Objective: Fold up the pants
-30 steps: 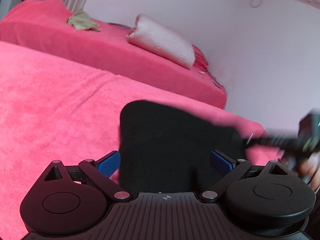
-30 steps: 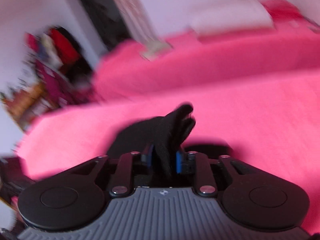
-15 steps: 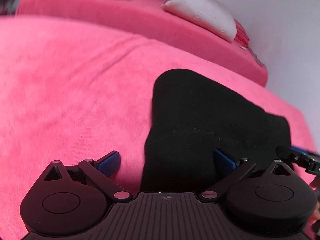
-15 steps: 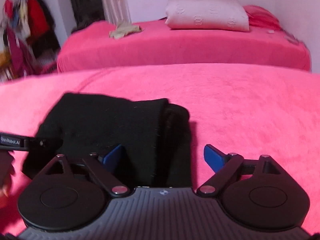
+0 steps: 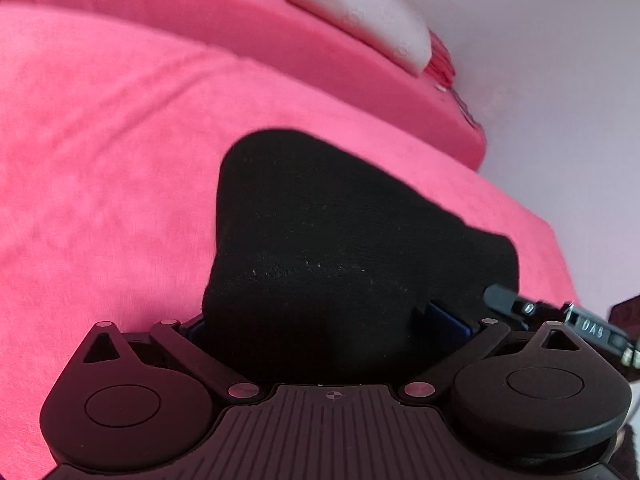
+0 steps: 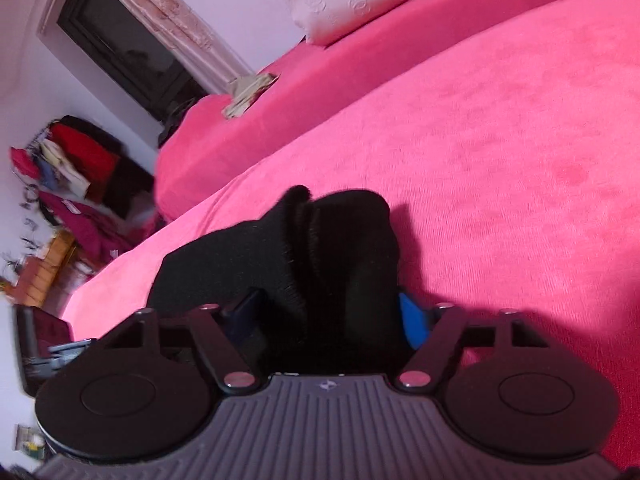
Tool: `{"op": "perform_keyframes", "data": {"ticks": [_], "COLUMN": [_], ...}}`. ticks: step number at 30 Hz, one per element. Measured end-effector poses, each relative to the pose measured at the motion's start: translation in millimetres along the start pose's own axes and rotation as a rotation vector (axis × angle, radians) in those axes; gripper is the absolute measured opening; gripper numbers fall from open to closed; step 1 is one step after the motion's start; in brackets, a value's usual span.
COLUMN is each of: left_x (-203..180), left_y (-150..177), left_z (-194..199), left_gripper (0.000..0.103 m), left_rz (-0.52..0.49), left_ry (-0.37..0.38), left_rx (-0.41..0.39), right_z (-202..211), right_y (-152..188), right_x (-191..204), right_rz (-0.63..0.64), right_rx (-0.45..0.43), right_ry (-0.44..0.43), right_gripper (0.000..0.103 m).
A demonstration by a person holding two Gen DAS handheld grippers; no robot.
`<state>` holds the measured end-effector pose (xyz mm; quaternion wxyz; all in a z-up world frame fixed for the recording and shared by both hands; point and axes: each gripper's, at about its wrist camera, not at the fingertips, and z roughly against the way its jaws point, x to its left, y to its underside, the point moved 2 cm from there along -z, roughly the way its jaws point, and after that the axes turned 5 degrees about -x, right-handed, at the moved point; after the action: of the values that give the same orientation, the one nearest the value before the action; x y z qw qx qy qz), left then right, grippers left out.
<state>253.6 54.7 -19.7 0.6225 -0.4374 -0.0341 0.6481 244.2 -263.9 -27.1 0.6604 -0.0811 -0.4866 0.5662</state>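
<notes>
1. Pink bedspread (image 5: 100,152) — takes up most of both views.
2. Black pants (image 5: 340,248) sit folded up on it, right in front of me.
3. My left gripper (image 5: 328,322) — fingers spread wide either side of the near edge.
4. My right gripper (image 6: 326,314) is spread too, bunched fabric between the pads (image 6: 412,320).
</notes>
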Motion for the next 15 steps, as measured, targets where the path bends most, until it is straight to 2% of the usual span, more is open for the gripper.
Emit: {"op": "perform_keyframes", "data": {"ticks": [2, 3, 5, 8, 10, 12, 14, 15], "left_x": [-8.9, -13.1, -24.8, -53.1, -71.2, -79.4, -74.9, -68.9], "left_y": [-9.3, -17.1, -37.4, -66.6, -78.4, -81.6, -74.3, -66.5], "left_z": [6.6, 10.7, 16.0, 15.2, 4.2, -22.3, -61.7, -80.9], "left_gripper": [0.103, 0.103, 0.103, 0.103, 0.103, 0.103, 0.103, 0.103], "left_rz": [-0.007, -0.001, 0.007, -0.058, -0.130, -0.206, -0.262, -0.285], "left_ry": [0.015, 0.042, 0.105, 0.112, 0.068, -0.009, -0.153, -0.223], "left_rx": [-0.031, -0.050, -0.076, -0.138, -0.168, -0.163, -0.107, -0.065], "right_z": [7.8, 13.8, 23.3, 30.7, 25.2, 10.4, -14.2, -29.1], "right_y": [-11.9, -21.8, -45.7, -81.6, -98.3, -102.1, -92.9, -84.8], "right_x": [5.8, 6.8, 13.5, 18.2, 12.5, -3.8, -21.6, -29.7], "right_rz": [-0.004, -0.020, -0.001, 0.029, 0.029, 0.018, 0.041, 0.075], "right_rx": [-0.035, -0.059, -0.109, -0.188, -0.204, -0.209, -0.164, -0.111], "right_ry": [-0.025, -0.051, -0.050, -0.034, -0.018, 0.043, 0.178, 0.242], "right_gripper": [0.050, 0.049, 0.048, 0.048, 0.050, 0.061, 0.078, 0.080]}}
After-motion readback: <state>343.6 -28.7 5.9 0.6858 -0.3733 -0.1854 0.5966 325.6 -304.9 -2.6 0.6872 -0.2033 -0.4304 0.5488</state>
